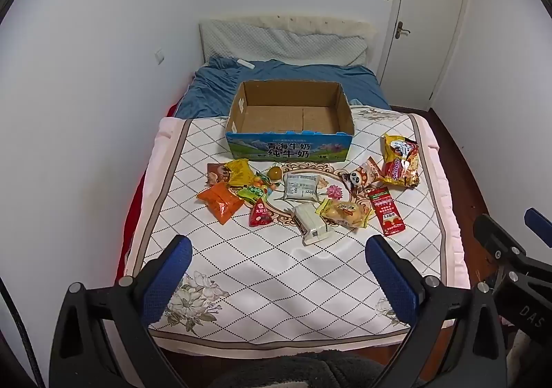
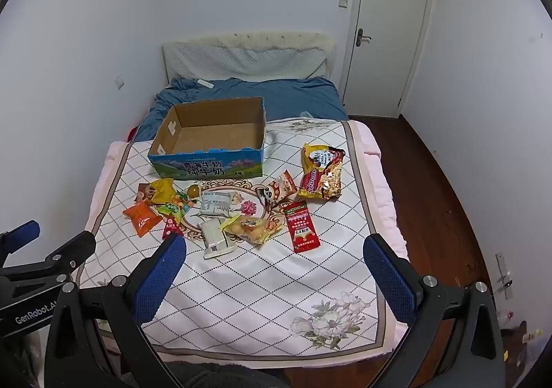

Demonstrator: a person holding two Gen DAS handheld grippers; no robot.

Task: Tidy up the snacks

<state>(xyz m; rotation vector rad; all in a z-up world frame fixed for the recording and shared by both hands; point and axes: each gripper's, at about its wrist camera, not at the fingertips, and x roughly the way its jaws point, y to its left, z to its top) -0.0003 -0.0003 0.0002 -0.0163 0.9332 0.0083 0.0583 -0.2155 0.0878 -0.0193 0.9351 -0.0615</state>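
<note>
Above the near edge of the bed (image 1: pixel 193 284), I hold both my left gripper (image 1: pixel 279 279) and right gripper (image 2: pixel 276 279) wide and empty, nothing sorted yet, so next I must reach a snack like the red packet (image 2: pixel 301 227) for the box (image 1: pixel 345 126).

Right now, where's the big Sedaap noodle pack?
The Sedaap noodle pack lies on the quilt at the far right of the snack spread, right of the cardboard box, with the panda snack bag just to its left.
</note>
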